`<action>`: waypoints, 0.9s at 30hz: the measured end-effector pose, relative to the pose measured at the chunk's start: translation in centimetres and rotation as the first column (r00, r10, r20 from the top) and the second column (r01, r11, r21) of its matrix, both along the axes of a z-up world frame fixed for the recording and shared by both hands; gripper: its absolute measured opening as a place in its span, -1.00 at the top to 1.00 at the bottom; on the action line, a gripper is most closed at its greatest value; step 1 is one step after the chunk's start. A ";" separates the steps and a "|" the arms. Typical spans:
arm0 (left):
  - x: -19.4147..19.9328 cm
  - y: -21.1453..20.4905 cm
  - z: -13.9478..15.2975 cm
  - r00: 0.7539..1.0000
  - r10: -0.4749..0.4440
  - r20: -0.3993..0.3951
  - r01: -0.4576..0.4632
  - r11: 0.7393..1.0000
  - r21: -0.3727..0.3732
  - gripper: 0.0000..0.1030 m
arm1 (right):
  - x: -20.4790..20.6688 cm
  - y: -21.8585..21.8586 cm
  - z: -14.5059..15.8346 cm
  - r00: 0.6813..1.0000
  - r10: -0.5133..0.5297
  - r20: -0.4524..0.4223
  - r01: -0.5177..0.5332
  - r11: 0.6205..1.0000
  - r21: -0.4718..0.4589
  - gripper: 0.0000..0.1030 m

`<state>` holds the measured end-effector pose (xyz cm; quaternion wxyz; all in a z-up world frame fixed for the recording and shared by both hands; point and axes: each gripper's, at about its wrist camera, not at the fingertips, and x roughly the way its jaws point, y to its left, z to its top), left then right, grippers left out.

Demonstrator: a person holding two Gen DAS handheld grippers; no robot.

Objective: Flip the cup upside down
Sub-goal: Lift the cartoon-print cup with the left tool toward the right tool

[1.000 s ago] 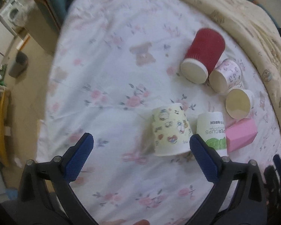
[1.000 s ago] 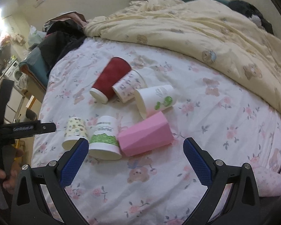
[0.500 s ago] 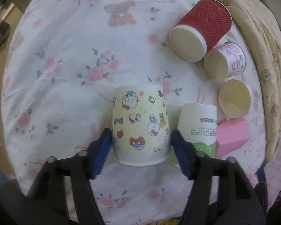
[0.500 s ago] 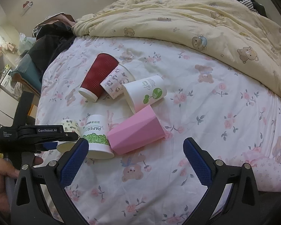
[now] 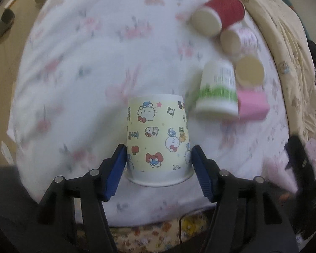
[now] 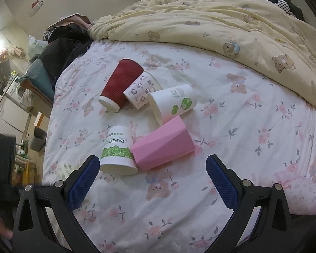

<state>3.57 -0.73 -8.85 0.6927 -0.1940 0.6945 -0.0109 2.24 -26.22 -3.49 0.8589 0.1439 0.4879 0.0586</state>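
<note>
- Bed [image 6: 231,139], in a floral sheet, serves as the work surface; a yellow quilt [image 6: 221,27] is bunched toward the far side, which leaves the near part free for the cups
- Cluster of spare cups: a red ribbed cup [image 6: 121,83], a pink-print cup [image 6: 141,90], a white tree-logo cup [image 6: 174,103] and a pink faceted cup [image 6: 164,145] lie on their sides, touching in a chain; a green-banded cup [image 6: 117,151] stands mouth-down just beside the pink one
- Right tongs [image 6: 152,181] hover wide apart and empty above the sheet, near the cluster, judged to be idle for this step
- Left tongs [image 5: 159,168] are closed on the cartoon cup [image 5: 158,135], blue pads pressing opposite sides low on the wall near the rim, a hold that leaves the wrist free to turn it
- Cartoon cup is seen rim toward the camera; whether it rests on the sheet is unclear
</note>
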 end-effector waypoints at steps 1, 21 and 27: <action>-0.7 -0.4 -0.3 1.000 -0.008 -0.007 0.008 1.000 0.002 -0.15 | -0.1 0.1 0.0 1.000 0.003 0.000 -0.003 1.000 -0.001 -1.00; -2.8 -3.0 -1.7 0.999 -0.019 -0.031 0.021 0.998 0.056 -0.69 | -1.1 -1.2 1.0 1.000 -0.018 0.025 0.017 0.999 0.038 -1.00; -3.3 -2.9 0.3 0.997 -0.072 0.013 0.071 0.995 0.073 -0.69 | -1.2 -1.1 1.1 1.000 -0.013 0.025 0.012 0.999 0.033 -1.00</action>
